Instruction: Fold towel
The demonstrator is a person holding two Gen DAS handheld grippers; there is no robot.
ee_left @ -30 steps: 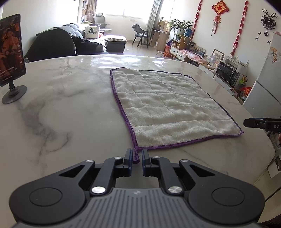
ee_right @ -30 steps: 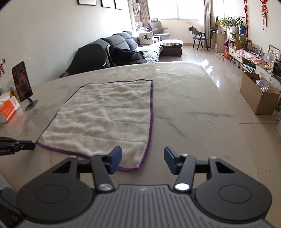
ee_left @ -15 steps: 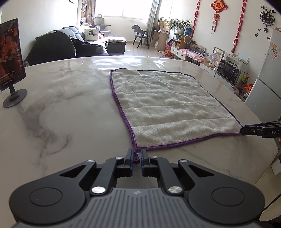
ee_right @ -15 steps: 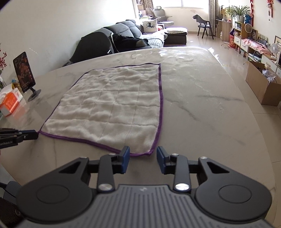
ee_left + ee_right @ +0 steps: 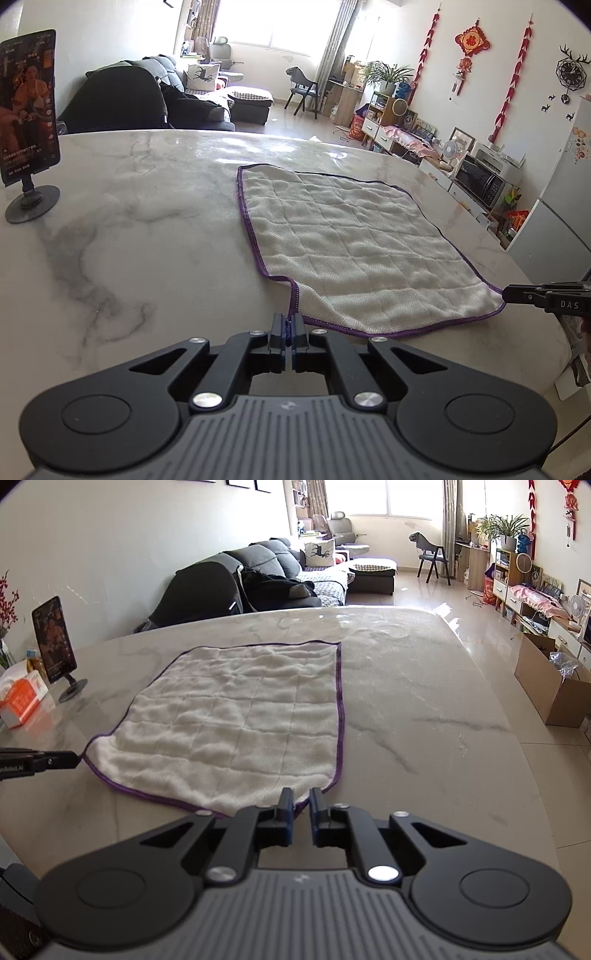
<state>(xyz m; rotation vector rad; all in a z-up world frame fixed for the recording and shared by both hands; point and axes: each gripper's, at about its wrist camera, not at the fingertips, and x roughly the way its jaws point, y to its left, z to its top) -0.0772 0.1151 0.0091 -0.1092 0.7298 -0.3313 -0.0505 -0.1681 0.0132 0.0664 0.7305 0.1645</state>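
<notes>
A white towel [image 5: 354, 243] with purple trim lies spread on the marble table [image 5: 140, 236]; it also shows in the right wrist view [image 5: 236, 723]. My left gripper [image 5: 287, 326] is shut on the towel's near left corner, which is lifted slightly off the table. My right gripper [image 5: 300, 805] has its jaws nearly closed around the towel's near right corner, with a small gap showing. The right gripper's tip [image 5: 517, 294] shows at the towel's corner in the left view; the left gripper's tip [image 5: 62, 759] shows in the right view.
A phone on a stand [image 5: 29, 122] is at the table's left, also in the right wrist view [image 5: 55, 646]. An orange tissue box [image 5: 22, 698] sits beside it. A cardboard box [image 5: 554, 686] stands on the floor to the right. A sofa [image 5: 258, 576] is beyond the table.
The right gripper moved up to the towel's near right corner and closed down on it. The left gripper stayed shut and raised its corner a little, rumpling that edge.
</notes>
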